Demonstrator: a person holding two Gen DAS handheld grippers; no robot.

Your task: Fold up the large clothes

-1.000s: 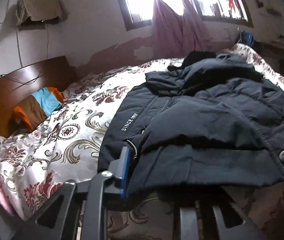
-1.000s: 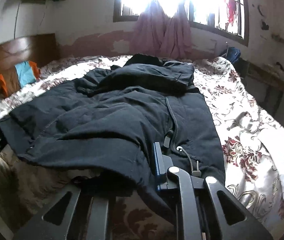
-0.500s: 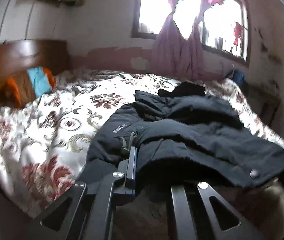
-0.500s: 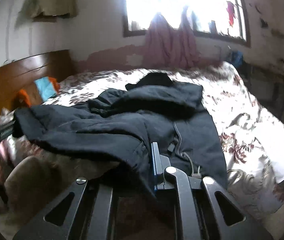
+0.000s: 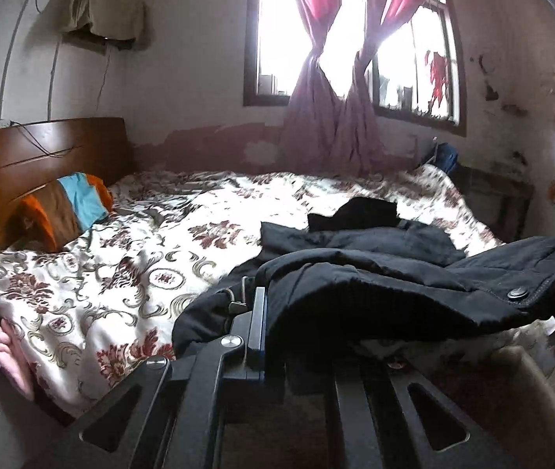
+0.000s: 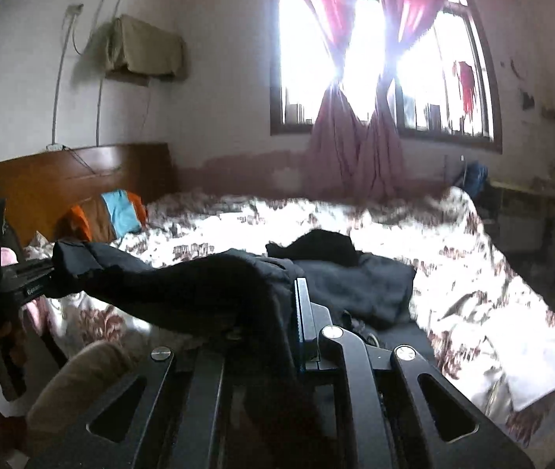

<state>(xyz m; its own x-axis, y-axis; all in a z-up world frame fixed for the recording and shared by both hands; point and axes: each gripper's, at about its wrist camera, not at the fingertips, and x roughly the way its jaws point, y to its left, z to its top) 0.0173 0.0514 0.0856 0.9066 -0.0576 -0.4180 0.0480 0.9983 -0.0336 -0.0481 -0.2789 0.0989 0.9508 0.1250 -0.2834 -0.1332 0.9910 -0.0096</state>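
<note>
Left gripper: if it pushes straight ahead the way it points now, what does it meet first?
Probably the black padded jacket the left gripper already clamps; its bulk lies directly ahead, then the floral bedspread. Depth is unclear.

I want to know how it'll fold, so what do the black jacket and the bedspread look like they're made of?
Jacket: looks like a matte woven synthetic shell with padding; it holds puffy, thick folds, with stitched seams and a metal-looking snap. Bedspread: probably a thin printed woven cloth, cream with red and grey floral scrolls, lying in soft shallow wrinkles. The fibre of either can't be told from here.
</note>
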